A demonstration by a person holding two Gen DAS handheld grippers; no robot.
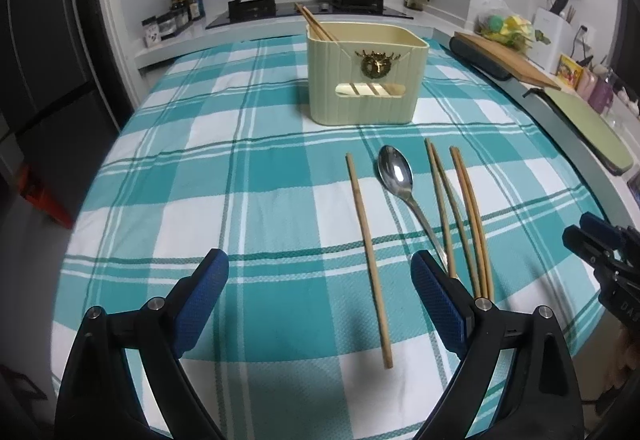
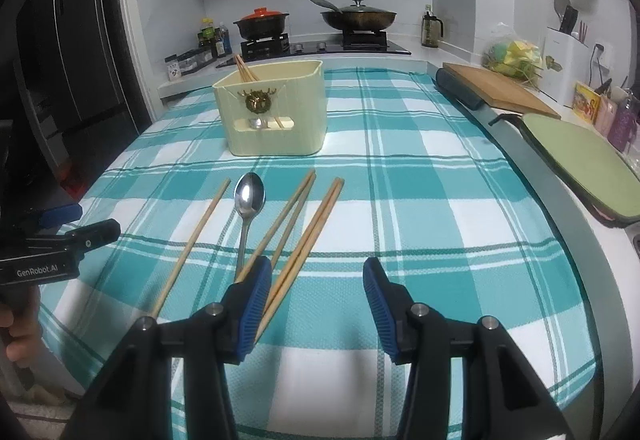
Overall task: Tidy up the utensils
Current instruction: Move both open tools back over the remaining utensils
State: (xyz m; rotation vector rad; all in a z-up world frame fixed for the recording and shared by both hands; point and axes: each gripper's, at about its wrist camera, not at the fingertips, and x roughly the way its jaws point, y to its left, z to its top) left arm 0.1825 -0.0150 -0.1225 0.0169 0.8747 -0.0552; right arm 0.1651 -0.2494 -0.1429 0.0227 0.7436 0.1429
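Both hand-held grippers gape empty; only right view shows holder's (image 2: pixel 276 111) spoon (image 2: pixel 258 123).

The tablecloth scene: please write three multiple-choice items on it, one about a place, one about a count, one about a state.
1. Where does the spoon lie?
A. inside the holder
B. between the single chopstick and the chopstick pairs
C. on the cutting board

2. How many chopsticks lie on the tablecloth?
A. three
B. five
C. seven

3. What is the left tool holding?
A. nothing
B. a spoon
C. a chopstick

Answers: 1 B, the single chopstick lies on one side and the pairs on the other. 2 B, one plus two pairs. 3 A, only cloth shows between its fingers.
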